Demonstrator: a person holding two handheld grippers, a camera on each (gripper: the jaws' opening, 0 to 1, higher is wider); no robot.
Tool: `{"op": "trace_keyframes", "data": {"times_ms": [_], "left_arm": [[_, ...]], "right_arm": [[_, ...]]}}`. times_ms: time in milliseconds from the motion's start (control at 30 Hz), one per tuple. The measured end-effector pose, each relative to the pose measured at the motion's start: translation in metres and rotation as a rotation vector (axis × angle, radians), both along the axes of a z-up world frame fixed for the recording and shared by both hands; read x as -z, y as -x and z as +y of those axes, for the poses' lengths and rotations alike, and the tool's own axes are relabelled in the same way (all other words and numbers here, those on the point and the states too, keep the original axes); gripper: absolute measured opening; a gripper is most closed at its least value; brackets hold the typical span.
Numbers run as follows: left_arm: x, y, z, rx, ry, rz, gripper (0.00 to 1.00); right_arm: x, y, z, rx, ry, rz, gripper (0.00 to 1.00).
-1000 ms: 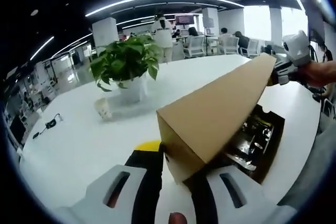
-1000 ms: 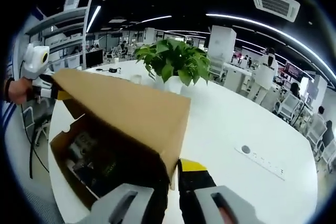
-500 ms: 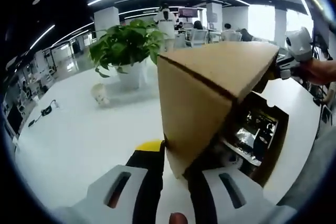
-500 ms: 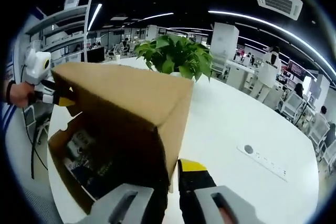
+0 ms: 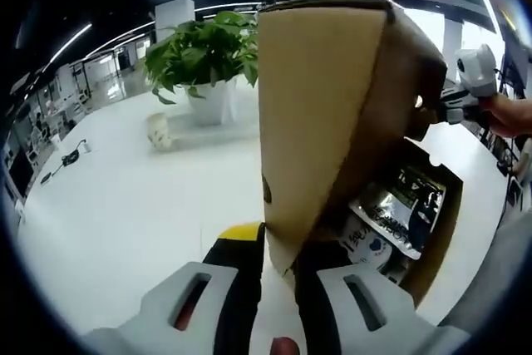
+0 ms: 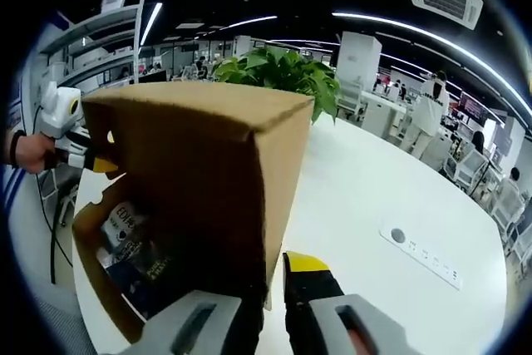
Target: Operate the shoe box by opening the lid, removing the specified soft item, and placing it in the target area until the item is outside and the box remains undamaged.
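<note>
The brown cardboard lid (image 5: pixel 320 97) of the shoe box (image 5: pixel 439 234) stands tilted steeply up over the open box. My left gripper (image 5: pixel 278 247) is shut on the lid's near corner edge. At the far corner, my right gripper (image 5: pixel 438 114) holds the same lid, with a hand behind it. Inside the box lie soft printed packets (image 5: pixel 397 209). In the right gripper view the lid (image 6: pixel 199 172) rises in front, with my right gripper (image 6: pixel 273 284) shut on its lower corner. My left gripper (image 6: pixel 90 160) grips the opposite corner. Packets (image 6: pixel 125 243) show in the box (image 6: pixel 93 268).
The box sits on a large white table (image 5: pixel 125 214). A potted green plant (image 5: pixel 204 56) and a small cup (image 5: pixel 158 130) stand behind it. A cable (image 5: pixel 71 155) lies at the far left edge. A socket strip (image 6: pixel 420 251) is set into the table (image 6: pixel 374 197).
Both grippers have swung the lid up from a shallow slant to nearly upright. More of the box's inside and its packets now shows.
</note>
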State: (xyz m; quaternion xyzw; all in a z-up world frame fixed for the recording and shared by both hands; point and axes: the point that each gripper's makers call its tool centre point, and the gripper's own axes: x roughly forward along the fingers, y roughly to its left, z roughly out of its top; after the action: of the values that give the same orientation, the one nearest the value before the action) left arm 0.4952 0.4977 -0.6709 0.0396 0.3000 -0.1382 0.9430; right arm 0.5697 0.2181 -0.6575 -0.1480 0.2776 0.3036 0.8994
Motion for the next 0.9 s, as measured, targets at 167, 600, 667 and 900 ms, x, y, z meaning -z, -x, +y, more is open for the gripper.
{"op": "trace_keyframes", "data": {"times_ms": [167, 600, 667, 900], "left_arm": [[0.004, 0.000, 0.000, -0.014, 0.012, 0.013, 0.11], [0.013, -0.002, 0.001, -0.032, 0.019, 0.040, 0.09], [0.014, -0.003, 0.001, -0.034, 0.025, 0.041, 0.08], [0.012, -0.007, 0.001, -0.040, 0.038, 0.049, 0.07]], "right_arm": [[0.004, -0.003, -0.001, -0.001, 0.002, 0.007, 0.04], [0.015, -0.004, -0.001, -0.008, 0.016, 0.031, 0.04], [0.016, -0.005, -0.001, -0.009, 0.016, 0.034, 0.04], [0.017, -0.008, -0.003, -0.004, 0.012, 0.042, 0.05]]}}
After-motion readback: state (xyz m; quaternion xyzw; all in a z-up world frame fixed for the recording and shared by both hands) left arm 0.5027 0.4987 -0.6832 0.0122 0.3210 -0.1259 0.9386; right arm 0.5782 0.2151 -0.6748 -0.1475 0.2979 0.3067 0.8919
